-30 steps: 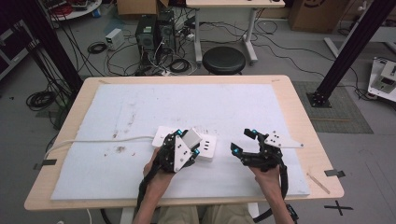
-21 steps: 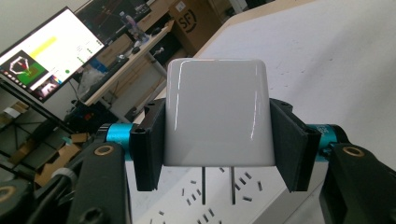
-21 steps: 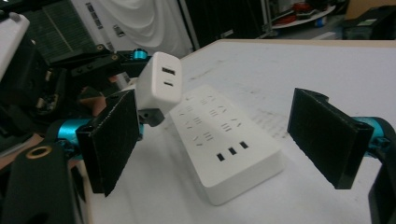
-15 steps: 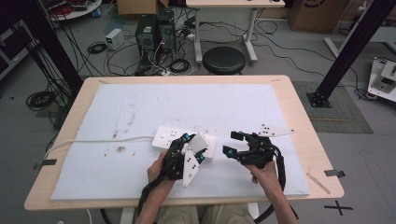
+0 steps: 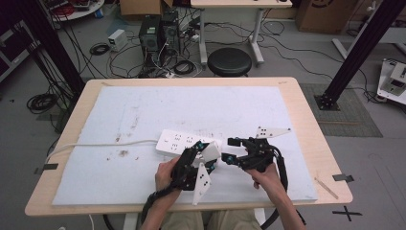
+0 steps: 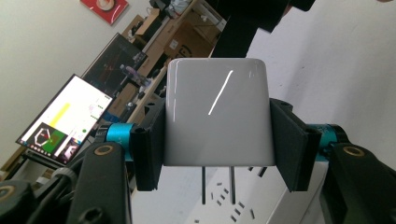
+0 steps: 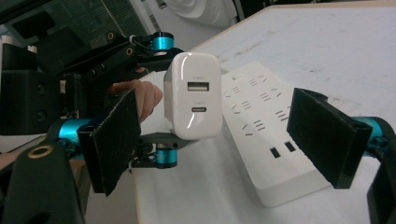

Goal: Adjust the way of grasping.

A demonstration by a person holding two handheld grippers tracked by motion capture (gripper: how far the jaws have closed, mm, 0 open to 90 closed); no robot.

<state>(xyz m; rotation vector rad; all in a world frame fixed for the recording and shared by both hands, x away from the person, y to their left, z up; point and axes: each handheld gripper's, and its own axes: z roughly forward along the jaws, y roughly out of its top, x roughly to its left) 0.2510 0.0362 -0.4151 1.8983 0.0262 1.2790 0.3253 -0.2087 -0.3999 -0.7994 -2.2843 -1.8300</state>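
The left gripper [image 5: 203, 160] has its jaws clamped on the two flat sides of a white charger [image 6: 217, 112], which sits square between the pads with its two metal prongs [image 6: 218, 185] pointing down past the jaw tips. Just below the prongs lies the white power strip [image 6: 243, 200] on the desk [image 5: 306, 120], its sockets in line with the jaws but not yet touched.

The right gripper [image 5: 229, 149] stands released, its two black pads wide apart with nothing between them. In the right gripper view the charger [image 7: 192, 95] hangs ahead of those open jaws, nearer the left pad, showing the face with its two ports; the power strip [image 7: 261, 126] runs beneath and beyond it.

The work in hand looks like seating the charger into the strip, and several things could spoil it:

- The prongs may meet the plastic between sockets rather than a slot (the strip carries many close-set openings), and a push then would bend them or skid the charger sideways.
- The casing is glossy and the grip is on smooth faces only, so downward force could let it slide up between the pads.
- The strip lies loose on the desk; unless the open right jaws steady it, it may shift or tip under the push.
- A tilted approach would jam one prong ahead of the other.
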